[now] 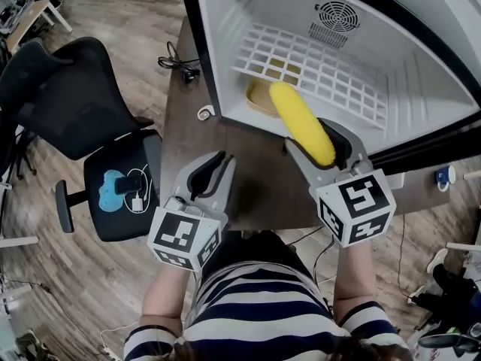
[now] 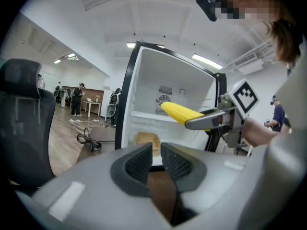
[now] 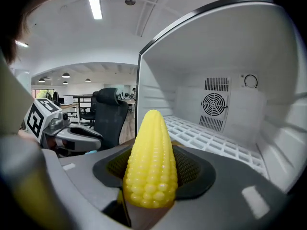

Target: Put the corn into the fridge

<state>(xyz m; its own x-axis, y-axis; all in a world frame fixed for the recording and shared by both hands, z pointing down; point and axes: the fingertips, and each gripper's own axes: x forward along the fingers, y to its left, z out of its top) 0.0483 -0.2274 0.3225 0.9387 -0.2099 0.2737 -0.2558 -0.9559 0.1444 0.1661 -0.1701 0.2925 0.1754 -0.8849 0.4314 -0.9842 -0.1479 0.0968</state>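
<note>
Brown bench is carrying the open fridge at 12 o'clock. The right gripper is clamping its jaws on the corn (tip toward 11 o'clock) at the fridge's mouth, before the wire shelf. At 7 o'clock, the left gripper is keeping its jaws almost together, empty.

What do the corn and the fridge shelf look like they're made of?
The corn is likely molded plastic or rubber, a toy: uniform yellow, regular kernels, slight sheen, no husk. The shelf is a white grid, probably plastic or coated wire, with even, matte bars.
</note>
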